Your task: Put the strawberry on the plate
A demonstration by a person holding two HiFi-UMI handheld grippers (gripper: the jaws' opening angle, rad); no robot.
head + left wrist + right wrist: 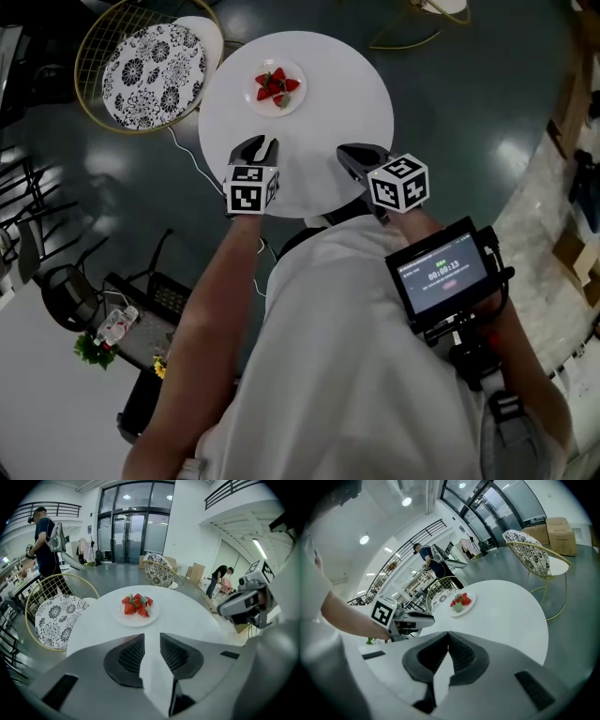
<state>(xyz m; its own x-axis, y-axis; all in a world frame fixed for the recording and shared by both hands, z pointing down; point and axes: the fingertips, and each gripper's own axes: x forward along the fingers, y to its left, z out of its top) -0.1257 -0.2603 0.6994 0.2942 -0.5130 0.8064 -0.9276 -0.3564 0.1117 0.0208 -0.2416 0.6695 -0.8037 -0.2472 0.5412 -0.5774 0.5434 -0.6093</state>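
Red strawberries (276, 86) overlap on the plate (284, 109), their count unclear.

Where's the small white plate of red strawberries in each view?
Head view: small white plate of red strawberries upper centre, table's far side.
Left gripper view: plate at centre, just above the jaws.
Right gripper view: plate near centre, above the jaws.
Shared landmark: round white table under it.
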